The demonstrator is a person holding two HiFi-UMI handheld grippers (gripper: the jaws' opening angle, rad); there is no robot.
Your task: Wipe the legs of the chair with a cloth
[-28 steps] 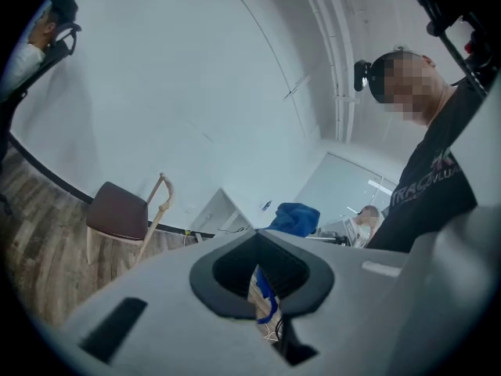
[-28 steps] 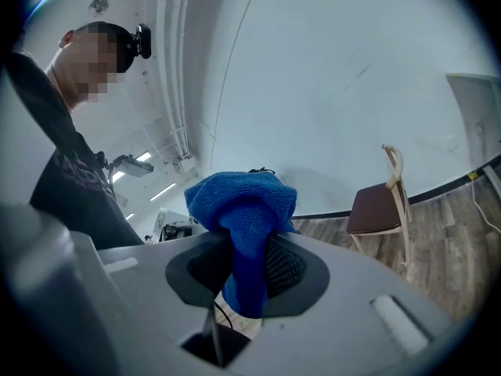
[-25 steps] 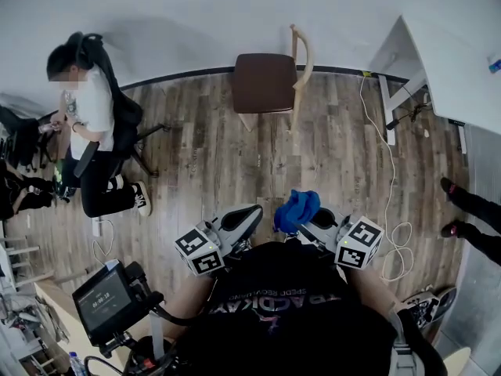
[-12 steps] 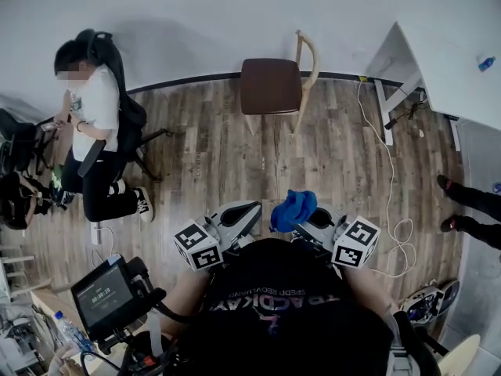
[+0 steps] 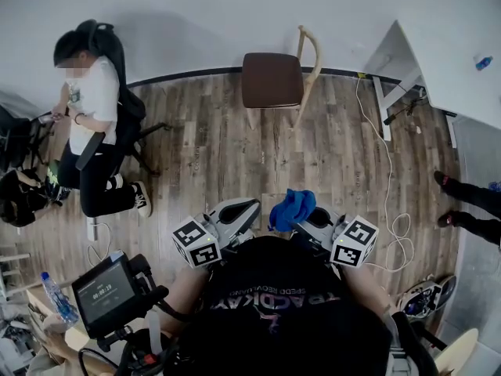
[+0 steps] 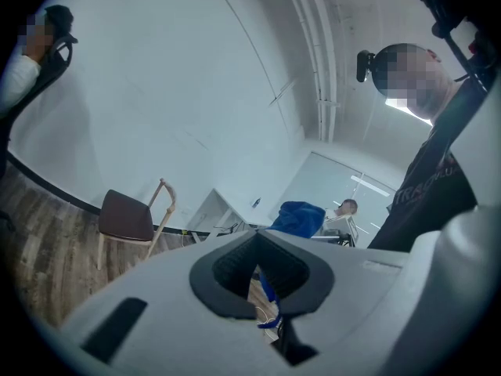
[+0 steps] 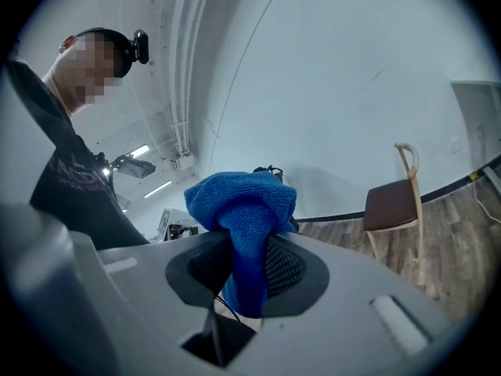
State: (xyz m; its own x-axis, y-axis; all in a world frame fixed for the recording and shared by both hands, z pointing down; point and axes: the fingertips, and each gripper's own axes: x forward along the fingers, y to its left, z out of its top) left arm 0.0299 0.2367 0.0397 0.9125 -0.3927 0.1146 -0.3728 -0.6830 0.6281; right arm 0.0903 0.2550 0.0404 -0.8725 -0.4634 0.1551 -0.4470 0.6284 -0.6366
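A chair [image 5: 272,80] with a brown seat and pale wooden legs and back stands against the far wall, well away from both grippers. It shows small in the left gripper view [image 6: 125,216] and in the right gripper view [image 7: 393,206]. My right gripper [image 5: 304,216] is shut on a bunched blue cloth [image 5: 292,208], which sticks up between its jaws [image 7: 244,233]. My left gripper [image 5: 241,214] is held close to my chest, jaws shut with nothing between them [image 6: 258,276]. Both grippers point toward the chair.
A person in a white top [image 5: 90,116] sits at the left on a black office chair. A white desk [image 5: 446,61] stands at the right with a white cable [image 5: 389,163] trailing over the wooden floor. Someone's black shoes [image 5: 450,198] show at the right edge. A tablet on a stand [image 5: 106,294] is at lower left.
The head view has shifted slightly, so the chair sits a little higher and to the right. The grippers and the blue cloth keep their places near my chest.
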